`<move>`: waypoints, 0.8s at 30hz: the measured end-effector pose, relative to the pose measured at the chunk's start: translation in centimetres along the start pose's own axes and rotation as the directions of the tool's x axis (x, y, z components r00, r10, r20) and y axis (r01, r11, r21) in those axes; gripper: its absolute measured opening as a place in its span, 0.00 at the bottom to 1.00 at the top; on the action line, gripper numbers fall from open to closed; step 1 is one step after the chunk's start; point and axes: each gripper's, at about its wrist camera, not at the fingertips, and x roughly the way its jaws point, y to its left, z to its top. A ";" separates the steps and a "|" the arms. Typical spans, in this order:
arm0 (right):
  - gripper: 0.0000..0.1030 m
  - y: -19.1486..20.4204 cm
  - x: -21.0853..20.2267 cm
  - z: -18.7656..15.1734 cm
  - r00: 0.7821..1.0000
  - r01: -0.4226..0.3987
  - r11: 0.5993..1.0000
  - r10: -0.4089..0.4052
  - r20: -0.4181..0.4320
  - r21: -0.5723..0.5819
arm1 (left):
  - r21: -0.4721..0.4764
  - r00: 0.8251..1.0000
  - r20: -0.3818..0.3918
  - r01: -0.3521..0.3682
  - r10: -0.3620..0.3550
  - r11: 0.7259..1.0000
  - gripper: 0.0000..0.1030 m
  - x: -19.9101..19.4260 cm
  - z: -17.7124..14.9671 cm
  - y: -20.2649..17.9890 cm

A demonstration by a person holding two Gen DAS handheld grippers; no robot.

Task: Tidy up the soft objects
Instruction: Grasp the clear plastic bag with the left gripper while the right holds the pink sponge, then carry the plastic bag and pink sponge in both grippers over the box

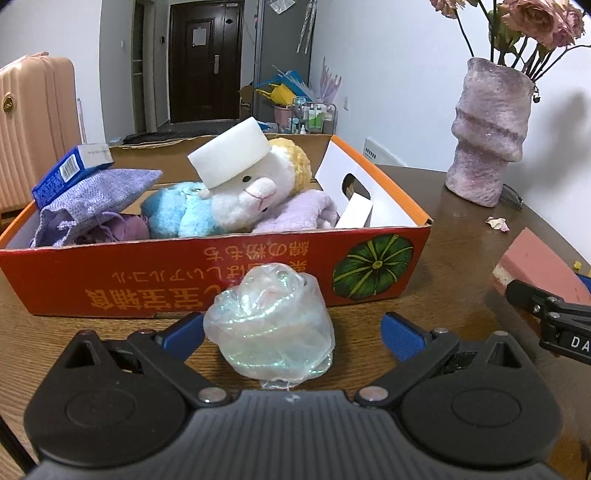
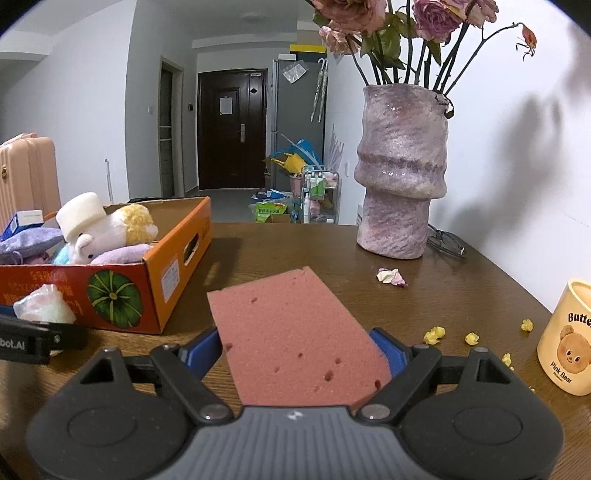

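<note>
The right gripper (image 2: 301, 341) is clamped on a pink sponge (image 2: 291, 325), a blue pad pressed to each long side, so the jaws stand wide; the slab juts forward over the brown table (image 2: 280, 243). The left gripper (image 1: 291, 332) is open around an iridescent wad (image 1: 271, 317) of crinkled film that sits on the table: its left pad looks to touch or nearly touch the wad, the right pad stands clear of it.

Just behind the wad is an orange box (image 1: 207, 273) with a green pumpkin printed on its front. It is well filled: a white plush (image 1: 251, 181) with a yellow back lies on top, a white foam block (image 1: 232, 155) resting on its head; a blue plush (image 1: 177, 214) and a lilac one (image 1: 299, 214) lie beside it; at the left end are a purple pouch (image 1: 99, 195) and a blue carton (image 1: 70, 170) propped on the rim.

To the right, a mottled purple vase (image 2: 400, 170) holds dried roses (image 2: 432, 14). At the table's right edge stands a cream cup (image 2: 569, 343) with a bear on it, yellow bits (image 2: 434, 334) scattered near it
</note>
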 end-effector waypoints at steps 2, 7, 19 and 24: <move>0.84 0.0 0.0 0.0 1.000 0.002 1.000 -0.002 -0.001 0.003 | 0.007 1.000 0.004 -0.014 0.014 1.000 1.00 0.1 0.0 -0.1; 0.84 0.0 -0.1 -0.1 1.000 0.000 1.000 0.000 0.004 0.001 | 0.023 1.000 0.002 -0.027 0.027 0.999 0.79 0.3 0.0 -0.2; 0.84 0.3 -0.6 -0.1 1.000 0.013 1.000 -0.013 0.026 -0.004 | 0.015 1.000 -0.013 0.004 -0.004 1.000 0.45 0.1 -0.2 0.2; 0.84 1.0 -1.5 -0.2 0.999 0.010 1.000 -0.010 0.049 0.001 | 0.023 1.000 0.018 0.000 -0.001 1.000 0.45 -1.2 -0.6 0.3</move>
